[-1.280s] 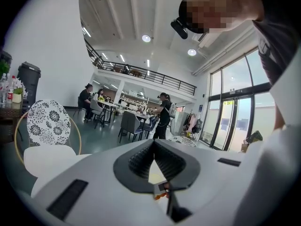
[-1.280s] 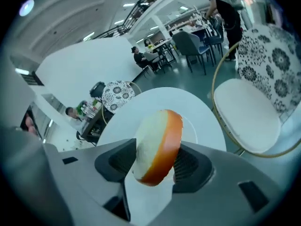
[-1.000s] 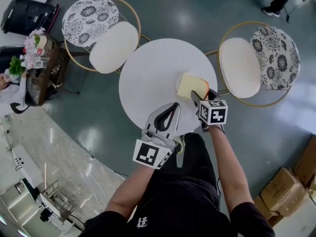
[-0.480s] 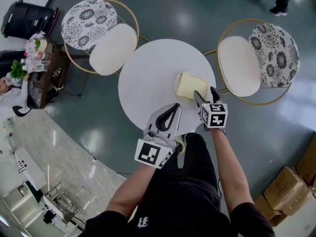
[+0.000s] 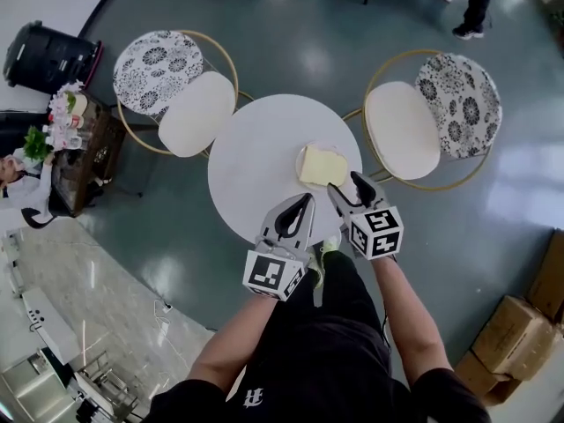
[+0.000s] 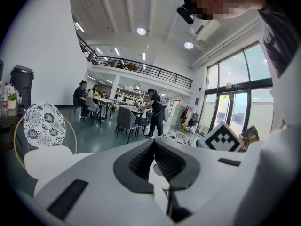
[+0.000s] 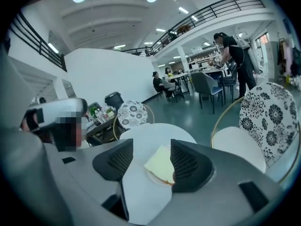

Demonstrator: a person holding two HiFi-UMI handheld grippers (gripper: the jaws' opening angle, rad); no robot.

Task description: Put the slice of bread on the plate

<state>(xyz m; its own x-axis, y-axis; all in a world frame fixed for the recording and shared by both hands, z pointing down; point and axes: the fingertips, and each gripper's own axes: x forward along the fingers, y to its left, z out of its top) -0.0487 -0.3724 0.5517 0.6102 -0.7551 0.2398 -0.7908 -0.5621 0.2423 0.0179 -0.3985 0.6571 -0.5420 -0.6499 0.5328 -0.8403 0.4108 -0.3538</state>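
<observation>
A pale yellow slice of bread (image 5: 322, 166) lies flat on a small white plate (image 5: 303, 159), on the right part of the round white table (image 5: 256, 148). My right gripper (image 5: 345, 183) hangs above the table's near edge, drawn back from the bread. Its jaws are closing with nothing between them. In the right gripper view the bread (image 7: 161, 166) and plate (image 7: 154, 179) show through the gap of that gripper (image 7: 151, 149), well below it. My left gripper (image 5: 307, 198) is shut and empty beside it, its pads meeting in the left gripper view (image 6: 153, 145).
Two gold-framed chairs with patterned backs flank the table, one at the left (image 5: 181, 69) and one at the right (image 5: 432, 113). A black bin (image 5: 48, 33) and a dark side table with flowers (image 5: 75, 130) stand far left. Cardboard boxes (image 5: 529, 333) sit at the lower right.
My right gripper has let go of the bread's near edge, risen and pulled back toward me. The bread stays on the plate. The left gripper has shifted only slightly.
</observation>
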